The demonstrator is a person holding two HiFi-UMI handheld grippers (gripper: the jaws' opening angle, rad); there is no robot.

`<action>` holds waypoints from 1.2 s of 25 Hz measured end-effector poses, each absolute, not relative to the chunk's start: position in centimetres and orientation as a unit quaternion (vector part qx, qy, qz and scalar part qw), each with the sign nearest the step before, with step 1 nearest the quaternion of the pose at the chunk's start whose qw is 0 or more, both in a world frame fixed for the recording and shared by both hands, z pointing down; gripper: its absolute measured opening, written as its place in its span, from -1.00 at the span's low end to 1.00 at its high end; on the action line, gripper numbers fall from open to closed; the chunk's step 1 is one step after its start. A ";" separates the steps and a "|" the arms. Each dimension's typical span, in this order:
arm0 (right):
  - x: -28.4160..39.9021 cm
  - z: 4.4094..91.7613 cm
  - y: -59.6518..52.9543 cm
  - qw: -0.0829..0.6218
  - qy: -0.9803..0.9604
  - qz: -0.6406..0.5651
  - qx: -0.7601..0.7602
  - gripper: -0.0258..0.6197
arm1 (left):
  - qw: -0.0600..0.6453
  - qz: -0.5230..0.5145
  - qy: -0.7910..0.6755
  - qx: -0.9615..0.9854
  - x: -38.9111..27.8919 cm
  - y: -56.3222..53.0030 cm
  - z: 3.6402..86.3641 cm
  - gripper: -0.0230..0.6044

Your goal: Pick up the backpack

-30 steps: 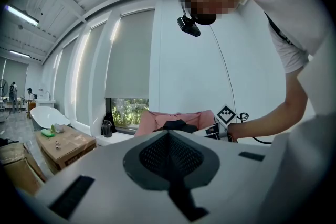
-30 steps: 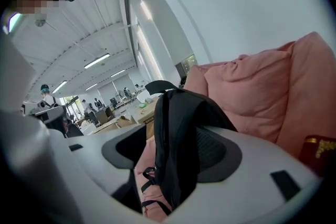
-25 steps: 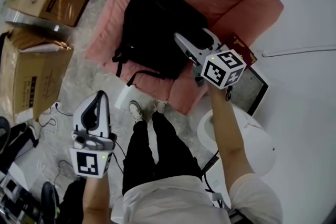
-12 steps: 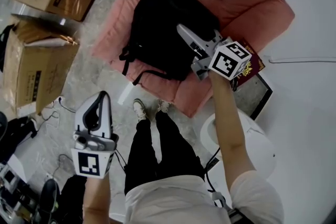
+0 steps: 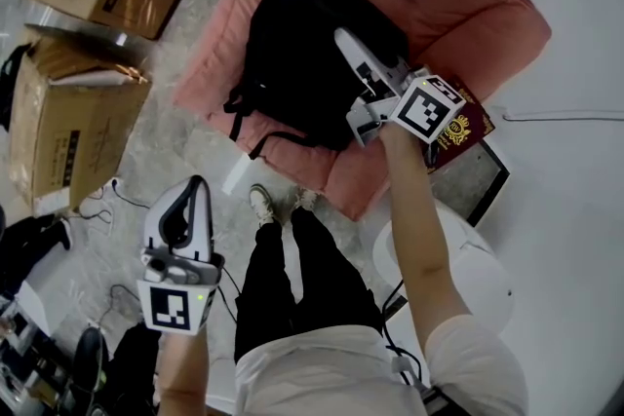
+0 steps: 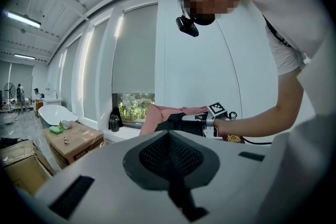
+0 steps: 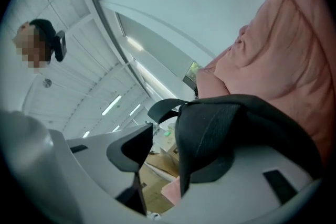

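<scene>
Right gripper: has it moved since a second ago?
Yes: right gripper shifted off the maroon booklet, further over the black fabric backpack; jaws just closing, fabric between them.

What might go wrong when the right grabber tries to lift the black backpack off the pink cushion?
1. The right gripper has just been closing its jaws with a fold of the backpack between them, but there is a gap at one pad. If it lifts now, the fold might slip out.
2. The loose straps hang over the pink cushion edge and could snag or swing.
</scene>
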State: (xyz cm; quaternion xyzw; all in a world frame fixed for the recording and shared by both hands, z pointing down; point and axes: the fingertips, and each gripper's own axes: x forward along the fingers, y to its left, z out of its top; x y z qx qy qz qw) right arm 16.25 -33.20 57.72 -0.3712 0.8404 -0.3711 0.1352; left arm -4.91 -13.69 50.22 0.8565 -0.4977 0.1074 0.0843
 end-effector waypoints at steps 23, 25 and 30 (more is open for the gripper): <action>16.3 58.4 -34.5 0.155 0.824 -0.389 -0.382 -0.80 | 0.093 0.107 -0.504 0.852 -4.1 -12.4 50.6 -0.89; 16.1 58.0 -34.2 0.139 0.834 -0.370 -0.386 -0.80 | 0.094 0.107 -0.504 0.852 -4.1 -12.3 50.5 -0.89; 15.9 56.9 -33.3 0.122 0.852 -0.338 -0.382 -0.80 | 0.097 0.108 -0.507 0.849 -4.4 -12.0 50.7 -0.89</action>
